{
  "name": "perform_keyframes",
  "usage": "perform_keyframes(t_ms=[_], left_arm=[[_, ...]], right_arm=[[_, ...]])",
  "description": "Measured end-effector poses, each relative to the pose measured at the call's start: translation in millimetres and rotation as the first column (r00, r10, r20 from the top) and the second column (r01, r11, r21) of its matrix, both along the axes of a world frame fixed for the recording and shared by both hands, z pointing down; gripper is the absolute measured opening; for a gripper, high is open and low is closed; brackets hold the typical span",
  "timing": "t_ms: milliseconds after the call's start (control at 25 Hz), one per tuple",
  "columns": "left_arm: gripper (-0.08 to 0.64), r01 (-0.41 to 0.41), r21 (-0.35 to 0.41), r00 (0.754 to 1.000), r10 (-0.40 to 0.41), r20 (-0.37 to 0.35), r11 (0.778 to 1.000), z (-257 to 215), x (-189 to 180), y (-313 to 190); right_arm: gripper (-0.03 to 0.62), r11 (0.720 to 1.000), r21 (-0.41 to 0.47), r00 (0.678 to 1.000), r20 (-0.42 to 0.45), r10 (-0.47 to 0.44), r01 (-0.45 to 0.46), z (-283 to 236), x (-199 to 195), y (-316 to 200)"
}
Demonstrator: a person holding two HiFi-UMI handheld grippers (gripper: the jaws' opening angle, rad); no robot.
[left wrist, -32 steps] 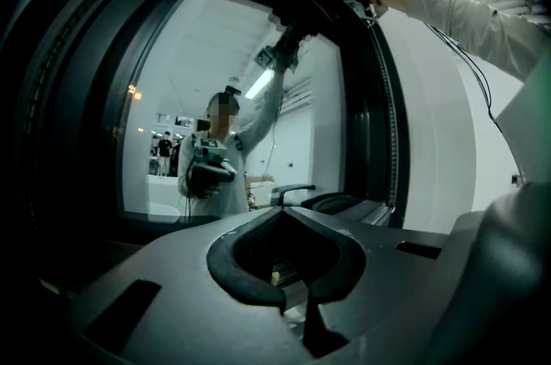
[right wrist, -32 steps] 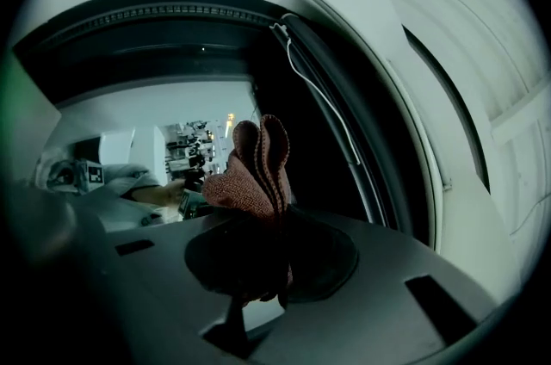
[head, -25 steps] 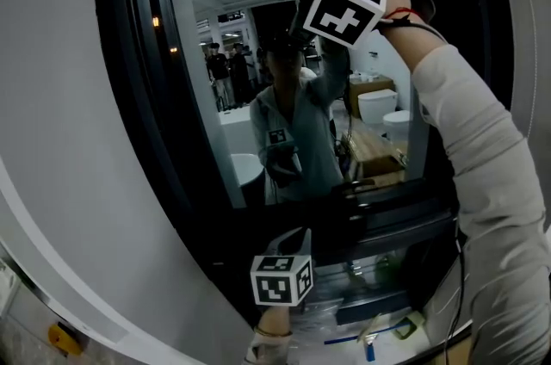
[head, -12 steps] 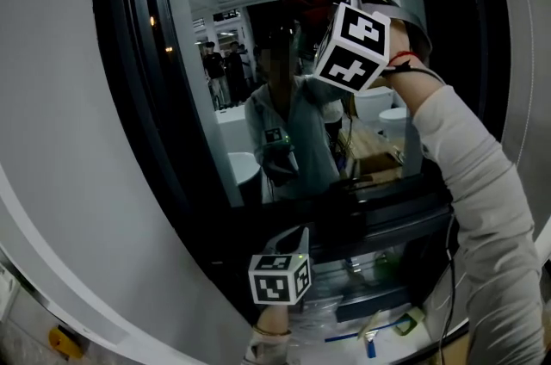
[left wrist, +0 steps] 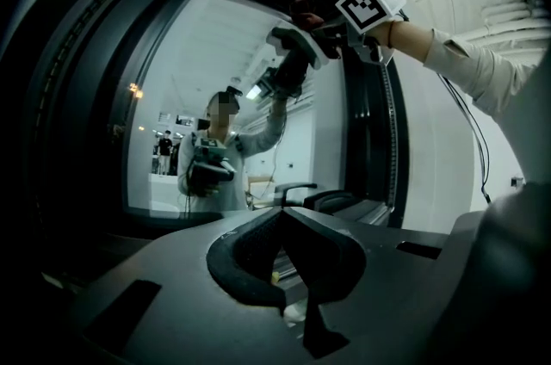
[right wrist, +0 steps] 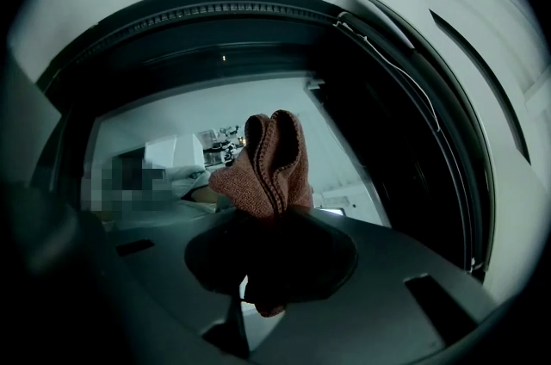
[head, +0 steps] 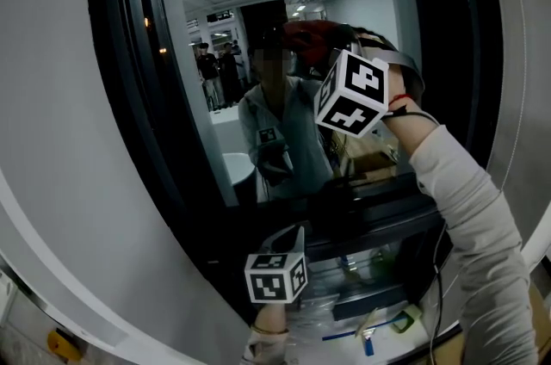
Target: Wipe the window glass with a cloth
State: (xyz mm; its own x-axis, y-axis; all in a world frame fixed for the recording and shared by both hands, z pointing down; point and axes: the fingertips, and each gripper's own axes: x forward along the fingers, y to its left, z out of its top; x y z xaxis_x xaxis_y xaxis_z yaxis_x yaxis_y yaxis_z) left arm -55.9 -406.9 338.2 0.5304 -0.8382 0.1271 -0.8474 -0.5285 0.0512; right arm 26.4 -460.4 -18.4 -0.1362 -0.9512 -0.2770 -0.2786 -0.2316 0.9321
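Right gripper (right wrist: 274, 224) first: pinches a reddish knit cloth (right wrist: 269, 158) tight between the jaws, high up at the window glass (head: 258, 2). Holds the left gripper (left wrist: 282, 221) low below the glass, jaws together on nothing. Could lose the cloth under a hard drag, with only a bunched fold clamped; might scrape bare jaw tips on the glass if tilted. Shows no legible writing, only square markers on the cubes (head: 351, 93).

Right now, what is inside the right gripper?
A folded reddish knit cloth, clamped in the right gripper, sticking out toward the window glass. Its clamped part is hidden by the jaws.
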Motion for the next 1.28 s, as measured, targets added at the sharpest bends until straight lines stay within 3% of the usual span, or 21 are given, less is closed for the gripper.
perform_keyframes(t_ms=[600, 1280], left_arm=[[0.005, -0.011, -0.009, 1.0, 0.011, -0.006, 1.0, 4, 8, 6], [0.005, 0.006, -0.033, 1.0, -0.007, -0.019, 0.999, 14, 2, 10]], right_arm=[[0.054, 0.992, -0.118, 0.999, 0.019, -0.04, 0.042, 95, 2, -4], [0.054, 0.959, -0.274, 0.996, 0.059, -0.061, 0.075, 202, -4, -4]])
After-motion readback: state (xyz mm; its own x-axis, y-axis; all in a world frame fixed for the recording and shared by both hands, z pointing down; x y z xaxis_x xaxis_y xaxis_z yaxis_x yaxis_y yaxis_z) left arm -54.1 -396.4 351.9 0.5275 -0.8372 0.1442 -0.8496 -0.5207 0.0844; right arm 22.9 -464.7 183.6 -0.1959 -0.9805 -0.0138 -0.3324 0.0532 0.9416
